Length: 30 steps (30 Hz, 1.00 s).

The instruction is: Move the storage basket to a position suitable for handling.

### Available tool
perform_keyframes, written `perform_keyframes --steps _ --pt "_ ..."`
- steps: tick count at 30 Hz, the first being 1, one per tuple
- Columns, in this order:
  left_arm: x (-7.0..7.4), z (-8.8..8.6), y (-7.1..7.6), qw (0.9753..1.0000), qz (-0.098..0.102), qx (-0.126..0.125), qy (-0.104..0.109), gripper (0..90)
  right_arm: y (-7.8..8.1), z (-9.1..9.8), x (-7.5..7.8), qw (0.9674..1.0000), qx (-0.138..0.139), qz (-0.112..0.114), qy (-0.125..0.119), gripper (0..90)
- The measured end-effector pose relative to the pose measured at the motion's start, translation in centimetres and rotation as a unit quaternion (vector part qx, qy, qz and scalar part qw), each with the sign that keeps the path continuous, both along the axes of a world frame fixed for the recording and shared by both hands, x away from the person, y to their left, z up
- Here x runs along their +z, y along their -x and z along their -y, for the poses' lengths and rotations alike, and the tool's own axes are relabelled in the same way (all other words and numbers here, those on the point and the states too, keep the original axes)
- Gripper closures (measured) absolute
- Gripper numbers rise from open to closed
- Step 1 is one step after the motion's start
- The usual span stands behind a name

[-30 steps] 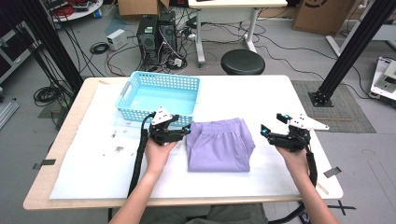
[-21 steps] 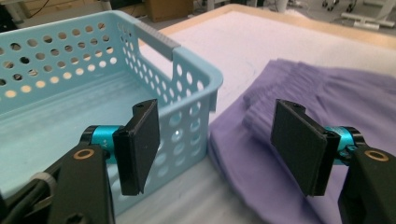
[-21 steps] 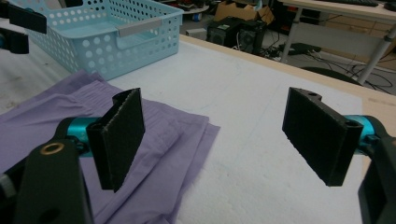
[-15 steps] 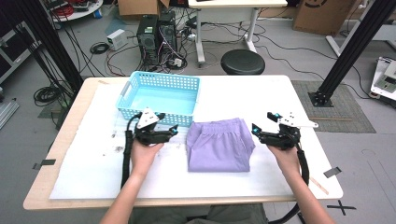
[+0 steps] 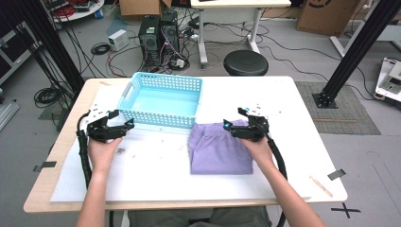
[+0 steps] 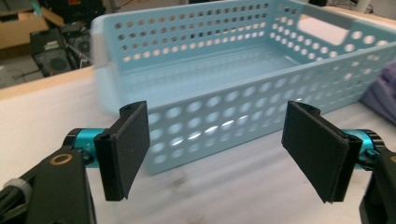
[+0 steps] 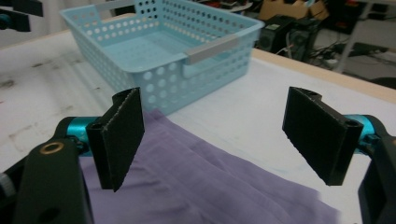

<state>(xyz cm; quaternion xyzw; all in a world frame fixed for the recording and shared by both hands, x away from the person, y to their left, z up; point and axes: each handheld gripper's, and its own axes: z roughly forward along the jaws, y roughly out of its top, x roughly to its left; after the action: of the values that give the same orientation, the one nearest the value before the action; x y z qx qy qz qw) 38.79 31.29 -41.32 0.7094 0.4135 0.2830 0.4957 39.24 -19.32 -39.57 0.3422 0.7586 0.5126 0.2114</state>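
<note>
Folded purple garment (image 5: 220, 147) is lying flat on the table (image 5: 307, 113), just in front of the blue basket (image 5: 162, 98) and toward its right end. The right gripper (image 5: 226, 126) is hovering over the garment's far right part, jaws wide apart and empty. The left gripper (image 5: 128, 125), its jaws having just been opening and holding nothing, is facing the basket's left front corner, well apart from the garment.
</note>
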Motion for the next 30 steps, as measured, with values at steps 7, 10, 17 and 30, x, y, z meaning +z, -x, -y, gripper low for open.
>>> perform_keyframes --steps 7,10,17,30 --pt "-1.3 -2.1 -2.1 0.9992 -0.036 -0.016 0.0 22.4 -1.3 -4.3 -0.7 0.9989 0.028 -0.012 0.036 23.1" --pt "-2.1 -2.6 -3.1 0.9985 -0.05 -0.021 0.002 22.4 -2.2 -5.9 -1.0 0.9977 0.035 -0.037 0.045 24.9" --pt "-2.6 -2.4 -4.8 0.9979 -0.05 -0.039 0.011 23.5 -4.6 -9.4 -1.4 0.9923 0.053 -0.08 0.079 27.7" --pt "-3.1 -1.3 -5.4 0.9981 -0.034 -0.05 0.007 39.8 -6.0 -10.8 -1.3 0.9909 0.054 -0.073 0.099 52.0"
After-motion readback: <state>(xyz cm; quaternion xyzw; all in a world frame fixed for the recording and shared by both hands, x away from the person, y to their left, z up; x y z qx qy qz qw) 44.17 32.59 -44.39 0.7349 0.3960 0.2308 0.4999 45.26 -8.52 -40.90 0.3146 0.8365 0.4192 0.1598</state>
